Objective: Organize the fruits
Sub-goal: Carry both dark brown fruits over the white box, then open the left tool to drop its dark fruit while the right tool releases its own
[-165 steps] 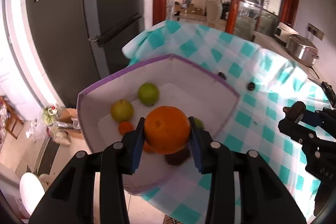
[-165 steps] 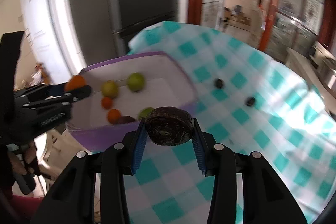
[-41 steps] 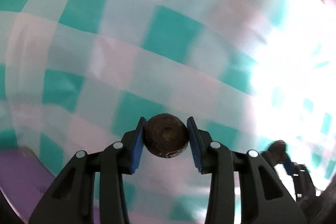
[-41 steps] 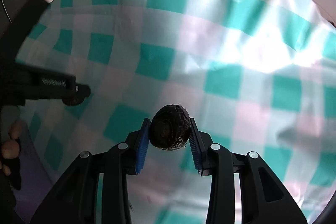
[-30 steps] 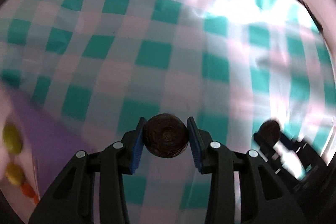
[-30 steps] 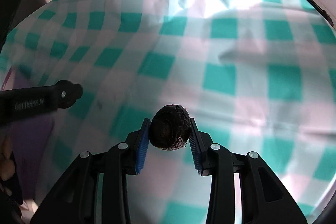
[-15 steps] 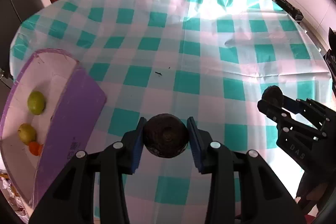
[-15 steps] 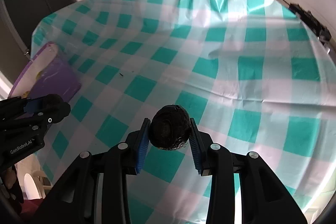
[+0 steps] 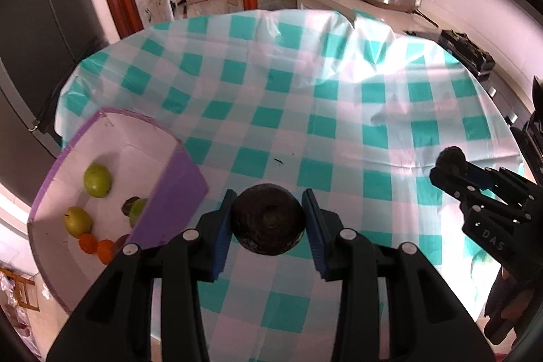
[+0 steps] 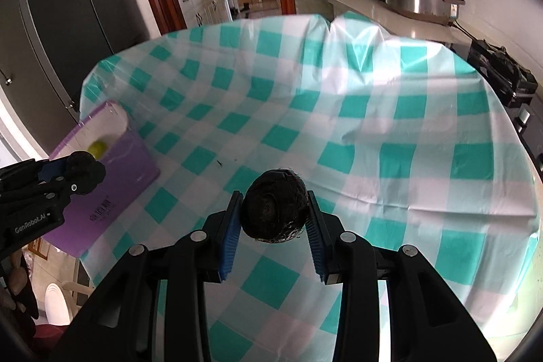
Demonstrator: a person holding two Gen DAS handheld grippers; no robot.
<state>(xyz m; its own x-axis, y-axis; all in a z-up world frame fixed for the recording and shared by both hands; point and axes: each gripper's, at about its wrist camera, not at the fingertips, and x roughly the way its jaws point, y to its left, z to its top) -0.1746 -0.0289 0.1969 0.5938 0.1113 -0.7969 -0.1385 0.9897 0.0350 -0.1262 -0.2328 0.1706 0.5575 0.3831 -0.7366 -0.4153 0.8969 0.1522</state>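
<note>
Two dark fruits up over table (image 9: 339, 111): left gripper (image 9: 269, 221) clamped on one (image 9: 268, 219), right gripper (image 10: 273, 214) on other (image 10: 274, 209). Likely light, firm, wrinkled skin, good purchase across widest part. Box (image 9: 183, 185) at left.

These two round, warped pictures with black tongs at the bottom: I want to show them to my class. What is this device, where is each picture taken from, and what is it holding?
No robot here: a person carries a hand-held gripper in each hand, each with a wide-angle camera looking along its two fingers. One picture is from the left gripper, the other from the right gripper. Each is shut on a dark round fruit: the left fruit and the right fruit. Below lies a teal-and-white checked tablecloth. At its left edge stands a purple box with green and orange fruits inside. Each gripper also shows at the side of the other's picture.
</note>
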